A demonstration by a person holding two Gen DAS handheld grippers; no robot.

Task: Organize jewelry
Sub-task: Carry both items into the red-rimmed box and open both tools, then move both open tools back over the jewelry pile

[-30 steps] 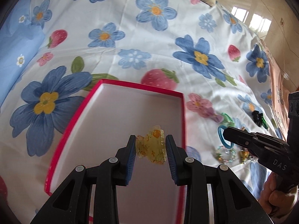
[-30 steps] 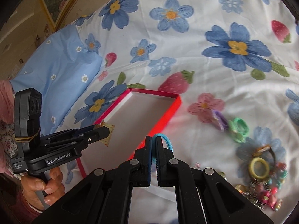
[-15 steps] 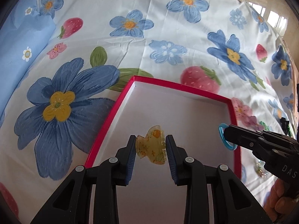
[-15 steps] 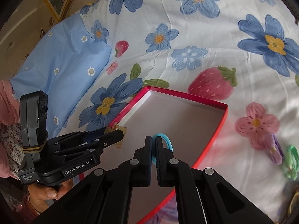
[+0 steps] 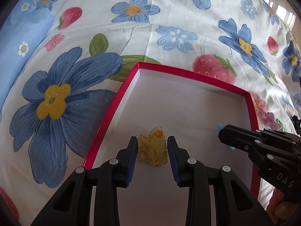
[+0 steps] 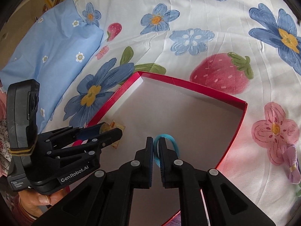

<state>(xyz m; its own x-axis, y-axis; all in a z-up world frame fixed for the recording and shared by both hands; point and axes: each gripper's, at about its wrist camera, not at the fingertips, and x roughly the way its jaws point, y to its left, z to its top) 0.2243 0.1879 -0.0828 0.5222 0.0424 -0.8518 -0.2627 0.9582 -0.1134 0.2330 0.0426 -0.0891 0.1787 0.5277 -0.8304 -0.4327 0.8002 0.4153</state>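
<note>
A red box [image 5: 120, 96] with a white inside lies on the floral bedsheet; it also shows in the right wrist view [image 6: 188, 83]. My left gripper [image 5: 152, 147] is low inside the box, its jaws slightly apart around a translucent yellow hair claw [image 5: 153, 150] that rests on the box floor. The claw shows in the right wrist view [image 6: 114, 127] too. My right gripper [image 6: 155, 146] is over the box, holding a blue hair tie [image 6: 172, 141] between its nearly closed jaws. It appears at the right in the left wrist view [image 5: 225, 131].
A light blue pillow [image 6: 50, 45] lies at the left. A purple bow hair tie [image 6: 293, 162] lies on the sheet right of the box. Dark and green accessories [image 5: 296, 122] sit at the far right edge of the left wrist view.
Both grippers moved forward and down into the box. The left jaws have widened and the yellow claw now rests on the box floor. The right jaws have parted slightly around the blue tie.
</note>
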